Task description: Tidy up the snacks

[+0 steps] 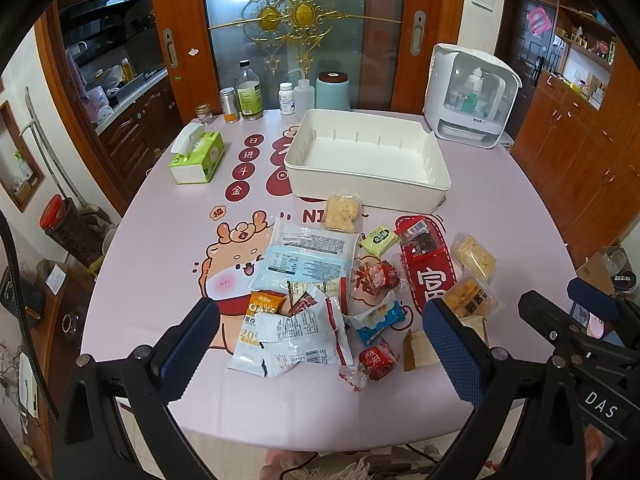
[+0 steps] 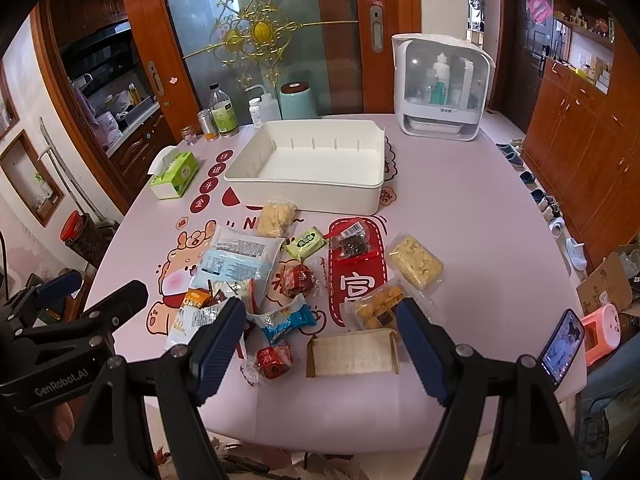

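Several wrapped snacks lie scattered on the pink table (image 1: 168, 248) in front of an empty white bin (image 1: 366, 160) (image 2: 308, 168). Among them are a large white packet (image 1: 316, 242), a blue-and-white snack (image 1: 376, 320) (image 2: 286, 320), a red candy (image 1: 378, 360) (image 2: 274, 360), yellow rice crackers (image 1: 474, 258) (image 2: 416, 262) and a beige wafer pack (image 2: 352, 352). My left gripper (image 1: 320, 336) hovers open above the near snacks, nothing between its fingers. My right gripper (image 2: 320, 336) is also open and empty, over the red candy and wafer pack. The right gripper (image 1: 560, 312) shows at the right edge of the left wrist view.
A green tissue box (image 1: 196, 158) sits at the left. Bottles and jars (image 1: 250, 94) and a teal canister (image 1: 332, 88) line the far edge. A white appliance (image 1: 470, 96) stands at the back right. A phone (image 2: 560, 346) is mounted by the right gripper.
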The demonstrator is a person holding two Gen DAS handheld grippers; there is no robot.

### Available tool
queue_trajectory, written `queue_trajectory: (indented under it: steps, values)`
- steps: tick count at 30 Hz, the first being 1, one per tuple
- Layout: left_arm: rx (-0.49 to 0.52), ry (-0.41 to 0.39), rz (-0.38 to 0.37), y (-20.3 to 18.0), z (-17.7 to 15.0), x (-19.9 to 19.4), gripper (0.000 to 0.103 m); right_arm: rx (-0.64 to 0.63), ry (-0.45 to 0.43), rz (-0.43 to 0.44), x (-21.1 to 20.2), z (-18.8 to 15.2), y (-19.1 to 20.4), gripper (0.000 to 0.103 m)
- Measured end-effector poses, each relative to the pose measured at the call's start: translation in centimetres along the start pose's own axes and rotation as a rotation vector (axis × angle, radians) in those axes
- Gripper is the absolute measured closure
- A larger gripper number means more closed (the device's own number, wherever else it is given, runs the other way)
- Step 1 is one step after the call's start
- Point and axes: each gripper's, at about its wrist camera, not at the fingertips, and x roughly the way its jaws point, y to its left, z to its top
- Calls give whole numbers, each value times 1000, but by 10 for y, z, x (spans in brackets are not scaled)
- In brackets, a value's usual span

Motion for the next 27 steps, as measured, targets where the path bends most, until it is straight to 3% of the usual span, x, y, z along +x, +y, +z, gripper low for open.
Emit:
queue_trajectory:
  steps: [18, 27]
  values:
    - [-16, 4, 25, 2, -7, -5, 2, -5, 9, 15, 3, -5, -1, 24]
    - [-50, 23, 48, -11, -13, 1, 2, -18, 29, 37, 10, -6, -23, 24]
